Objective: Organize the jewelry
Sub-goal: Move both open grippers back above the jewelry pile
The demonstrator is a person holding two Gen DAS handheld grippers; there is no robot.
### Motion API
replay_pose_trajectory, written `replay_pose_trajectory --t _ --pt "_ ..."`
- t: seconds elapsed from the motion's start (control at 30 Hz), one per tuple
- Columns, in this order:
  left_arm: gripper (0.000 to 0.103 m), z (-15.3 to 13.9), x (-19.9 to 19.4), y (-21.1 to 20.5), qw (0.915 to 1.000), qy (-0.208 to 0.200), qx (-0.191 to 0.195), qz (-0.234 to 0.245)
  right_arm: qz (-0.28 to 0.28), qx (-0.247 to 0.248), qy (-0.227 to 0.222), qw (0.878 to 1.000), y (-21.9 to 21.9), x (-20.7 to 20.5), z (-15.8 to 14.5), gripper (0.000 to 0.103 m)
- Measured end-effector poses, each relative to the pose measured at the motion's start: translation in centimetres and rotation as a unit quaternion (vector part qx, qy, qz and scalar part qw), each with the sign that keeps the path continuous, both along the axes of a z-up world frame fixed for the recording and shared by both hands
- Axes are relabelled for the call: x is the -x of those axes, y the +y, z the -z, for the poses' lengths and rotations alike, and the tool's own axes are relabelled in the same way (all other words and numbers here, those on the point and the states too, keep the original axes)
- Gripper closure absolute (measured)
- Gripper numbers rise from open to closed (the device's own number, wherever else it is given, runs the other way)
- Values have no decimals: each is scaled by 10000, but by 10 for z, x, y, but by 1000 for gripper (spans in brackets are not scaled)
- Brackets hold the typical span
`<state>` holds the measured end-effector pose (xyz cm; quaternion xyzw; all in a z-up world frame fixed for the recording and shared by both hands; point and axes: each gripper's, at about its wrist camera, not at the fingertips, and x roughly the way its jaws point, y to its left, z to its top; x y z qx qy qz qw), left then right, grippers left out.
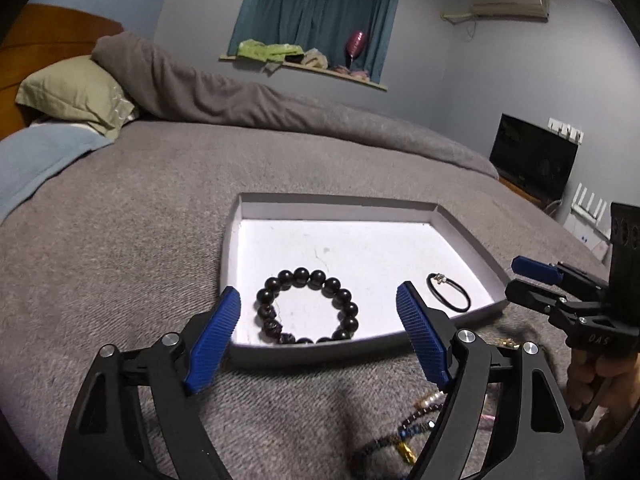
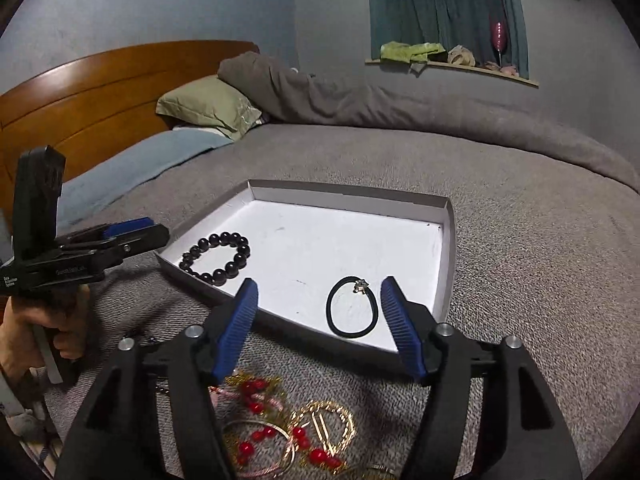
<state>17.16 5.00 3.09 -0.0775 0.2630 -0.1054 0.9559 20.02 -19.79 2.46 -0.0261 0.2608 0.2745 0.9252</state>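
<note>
A shallow white box lid (image 1: 248, 208) (image 2: 448, 248) lies on the grey bed cover. A black bead bracelet (image 1: 308, 308) (image 2: 218, 258) rests in its near left part, and a thin black cord bracelet with a small charm (image 1: 448, 292) (image 2: 352, 308) lies in its near right part. My left gripper (image 1: 318, 320) hovers open over the bead bracelet, its blue pads (image 1: 216, 344) apart and touching nothing. Above the cord bracelet my right gripper (image 2: 320, 312) is also open and holds nothing. More jewelry lies on the cover in front of the lid: dark beaded strands (image 1: 404, 436), red beads and gold hoops (image 2: 288, 432).
A rolled grey duvet (image 1: 280, 108), a green pillow (image 1: 76, 92) and a blue blanket (image 1: 44, 160) lie at the far side of the bed. A wooden headboard (image 2: 80, 96) stands behind. A hand (image 2: 36, 328) holds the left gripper's handle. A dark screen (image 1: 532, 156) stands at the right.
</note>
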Motion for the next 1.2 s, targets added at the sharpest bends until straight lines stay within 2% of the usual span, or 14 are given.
replay_pose_trajectory --t 0.17,0.43,0.53,0.77,1.0,1.2 --pt "23 -2 16 -1 9998 -96 -181 12 45 -236 33 9997 -8 9 -4 31" --pt "23 6 41 -9 9985 -51 -511 191 14 -338 106 9994 -9 30 -1 23" --pt "23 10 53 -10 9978 -61 -606 260 -66 -262 103 9996 -7 46 3 23" --pt "23 18 72 -14 9978 31 -499 429 -174 -86 49 9998 -1 70 10 23" --pt "23 27 84 -29 9951 39 -671 720 -178 -25 57 9998 2 76 13 23" --pt "23 30 82 -34 9945 69 -698 772 -175 -49 79 9998 0 77 13 23"
